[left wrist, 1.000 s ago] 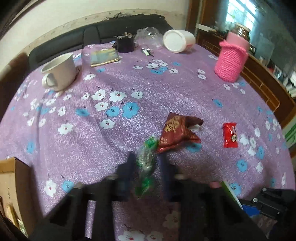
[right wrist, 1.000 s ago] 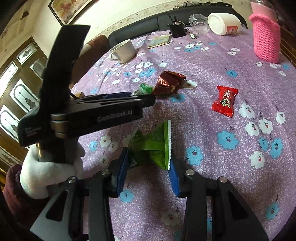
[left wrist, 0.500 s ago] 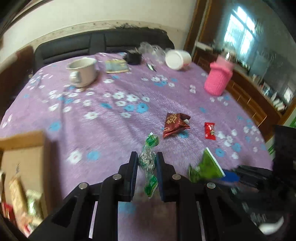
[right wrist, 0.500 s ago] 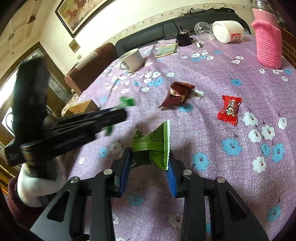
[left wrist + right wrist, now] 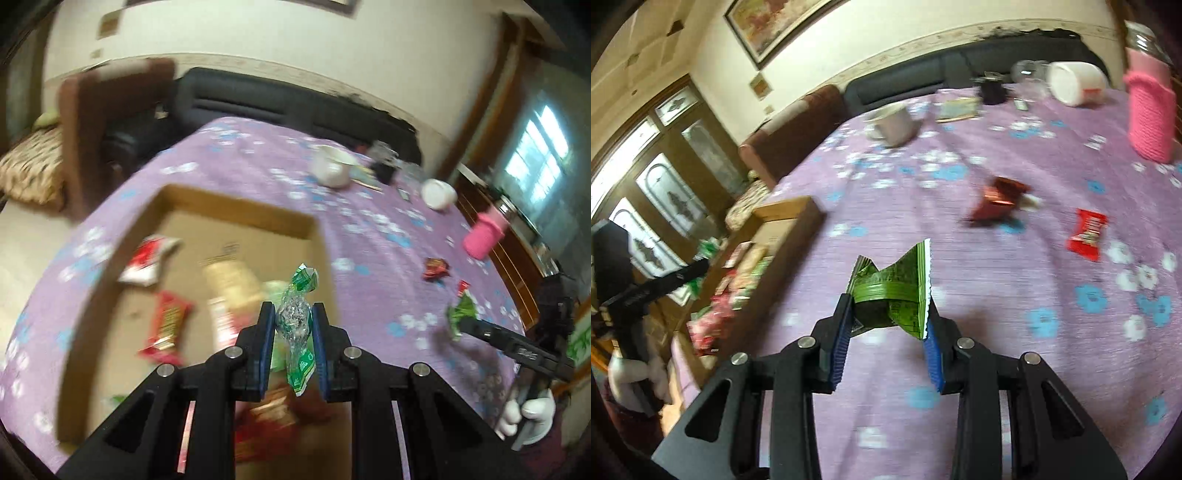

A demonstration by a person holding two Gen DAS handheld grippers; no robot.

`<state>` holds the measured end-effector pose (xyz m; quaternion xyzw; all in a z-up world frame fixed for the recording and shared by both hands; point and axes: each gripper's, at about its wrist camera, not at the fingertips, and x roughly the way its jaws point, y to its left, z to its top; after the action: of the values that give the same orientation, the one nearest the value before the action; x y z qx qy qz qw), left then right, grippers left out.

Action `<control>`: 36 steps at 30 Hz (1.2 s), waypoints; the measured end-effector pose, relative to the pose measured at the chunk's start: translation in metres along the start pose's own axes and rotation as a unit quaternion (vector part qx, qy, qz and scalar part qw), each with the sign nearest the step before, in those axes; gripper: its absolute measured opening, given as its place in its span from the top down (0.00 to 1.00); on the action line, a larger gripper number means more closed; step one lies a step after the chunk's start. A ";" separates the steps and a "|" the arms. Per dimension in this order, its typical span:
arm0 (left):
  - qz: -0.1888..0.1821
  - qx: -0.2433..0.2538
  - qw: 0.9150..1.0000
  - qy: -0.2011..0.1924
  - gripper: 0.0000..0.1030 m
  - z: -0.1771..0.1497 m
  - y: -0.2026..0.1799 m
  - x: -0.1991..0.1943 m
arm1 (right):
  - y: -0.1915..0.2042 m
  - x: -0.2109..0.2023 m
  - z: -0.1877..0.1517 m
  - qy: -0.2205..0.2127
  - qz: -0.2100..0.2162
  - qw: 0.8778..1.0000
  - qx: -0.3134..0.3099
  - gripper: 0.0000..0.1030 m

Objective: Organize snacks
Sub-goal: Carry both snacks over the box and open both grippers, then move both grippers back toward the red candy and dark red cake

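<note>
My left gripper (image 5: 293, 325) is shut on a clear candy with green twisted ends (image 5: 295, 314) and hangs above the open cardboard box (image 5: 236, 206), which holds several snack packs. My right gripper (image 5: 888, 314) is shut on a green snack packet (image 5: 897, 291) above the purple flowered tablecloth (image 5: 997, 280). A dark red snack bag (image 5: 997, 199) and a small red candy pack (image 5: 1087, 234) lie on the cloth further out. The right gripper with its green packet (image 5: 461, 314) also shows at the right of the left wrist view.
A white mug (image 5: 892, 122), a black cup (image 5: 991, 90), a tipped white container (image 5: 1075, 86) and a pink knitted bottle cover (image 5: 1150, 114) stand at the table's far side. A dark sofa (image 5: 295, 107) and a brown chair (image 5: 107, 122) lie behind. A white-gloved hand (image 5: 524, 417) holds the right gripper.
My left gripper swung left with the candy, from above the cloth to over the cardboard box. My right gripper rose a little and shifted left, still holding the green packet.
</note>
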<state>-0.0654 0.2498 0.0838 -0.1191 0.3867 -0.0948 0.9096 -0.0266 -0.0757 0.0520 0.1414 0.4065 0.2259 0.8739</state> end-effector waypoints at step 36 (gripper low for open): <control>0.073 -0.006 0.994 -0.085 0.25 -0.027 0.024 -0.053 | 0.175 0.074 0.016 0.028 0.021 0.992 -0.122 0.36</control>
<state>-0.1192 0.2825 0.0946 -0.1033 0.3161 -0.0159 0.9429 -0.0208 0.1116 0.0899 0.0355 0.3974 0.2966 0.8677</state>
